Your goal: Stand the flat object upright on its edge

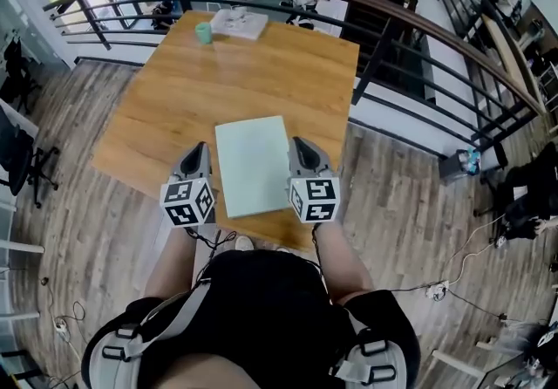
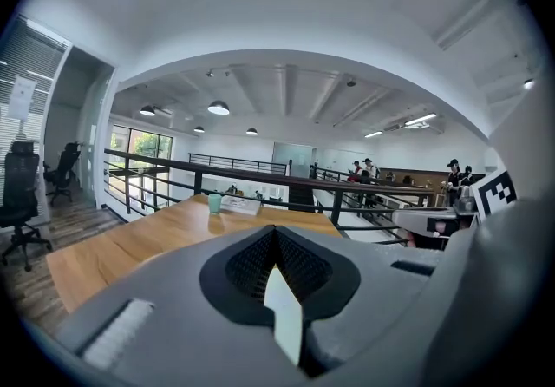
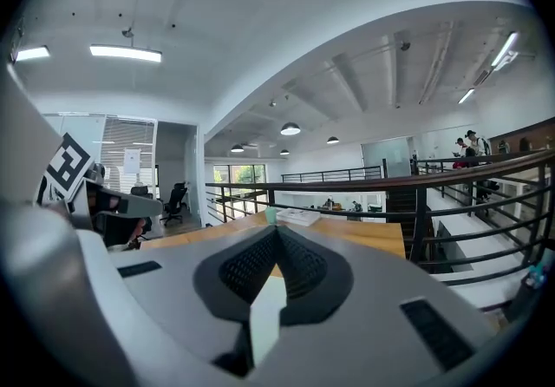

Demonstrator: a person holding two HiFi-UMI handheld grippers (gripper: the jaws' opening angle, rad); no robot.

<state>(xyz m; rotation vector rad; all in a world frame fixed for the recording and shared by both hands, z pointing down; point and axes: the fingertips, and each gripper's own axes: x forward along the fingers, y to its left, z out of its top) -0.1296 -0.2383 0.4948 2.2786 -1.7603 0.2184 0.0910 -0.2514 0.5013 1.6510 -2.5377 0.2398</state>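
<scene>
A pale green flat board [image 1: 253,165] lies flat on the wooden table [image 1: 174,99], close to its near edge. My left gripper [image 1: 201,147] hovers just left of the board and my right gripper [image 1: 297,143] just right of it; neither touches it. Both point away from me, each with its marker cube toward me. In the left gripper view the jaws [image 2: 276,236] are pressed together with nothing between them. The right gripper view shows the same, its jaws [image 3: 276,236] shut and empty. The board is hidden below both gripper views.
A small green cup [image 1: 203,32] and a white stack of papers [image 1: 239,23] stand at the table's far edge. A dark metal railing [image 1: 392,47] curves behind and to the right of the table. An office chair [image 1: 17,152] stands on the floor at left.
</scene>
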